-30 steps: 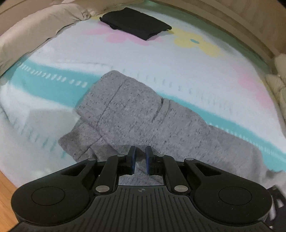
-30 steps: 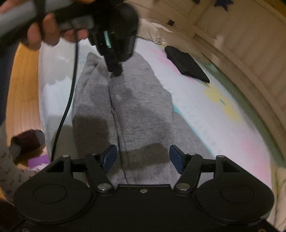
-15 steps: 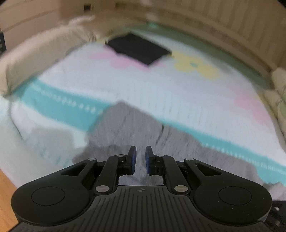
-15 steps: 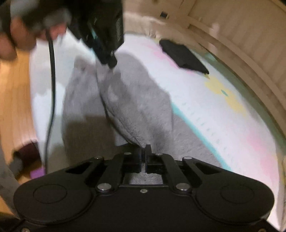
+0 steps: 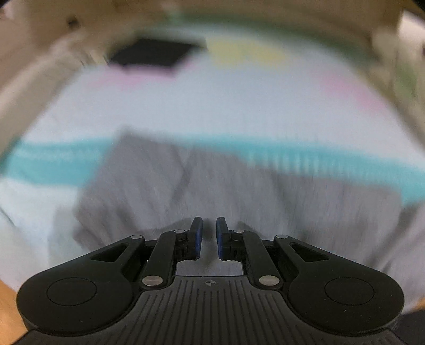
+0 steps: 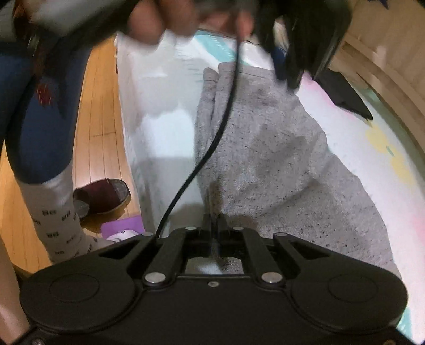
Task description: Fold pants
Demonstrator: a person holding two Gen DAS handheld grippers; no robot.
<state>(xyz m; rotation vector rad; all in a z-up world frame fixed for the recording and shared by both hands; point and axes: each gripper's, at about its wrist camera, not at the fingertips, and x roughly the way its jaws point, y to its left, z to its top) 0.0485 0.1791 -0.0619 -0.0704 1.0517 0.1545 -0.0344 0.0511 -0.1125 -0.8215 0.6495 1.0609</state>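
Your right gripper (image 6: 214, 221) has its jaws pressed together on a fold of the grey pants (image 6: 268, 148), pinching the cloth at its near edge, close to the side of the bed (image 6: 164, 132). From that pinch the pants run away from you across the bed's white cover, rumpled, with a seam or fold line leading from the jaws toward the far end.

Your left gripper (image 5: 209, 233) shows its jaws nearly together, a narrow gap between the blue pads (image 5: 198, 237). The grey cloth (image 5: 212, 185) lies right under and in front of them, but that view is badly blurred, so you cannot tell whether anything is caught in the gap. In the right wrist view your left hand (image 6: 186, 16) and the dark body of that gripper sit high over the far end of the pants, with its black cable (image 6: 212, 138) hanging down across the cloth toward the near edge.

The pants lie over a teal stripe (image 5: 53, 164) in the cover. Well beyond them a folded black garment (image 5: 154, 54) rests on the bed near the far rail. Beside the bed, on the wood floor (image 6: 101, 132), stand your leg in blue trousers and a patterned sock (image 6: 55, 212), next to a dark red slipper (image 6: 106, 195).
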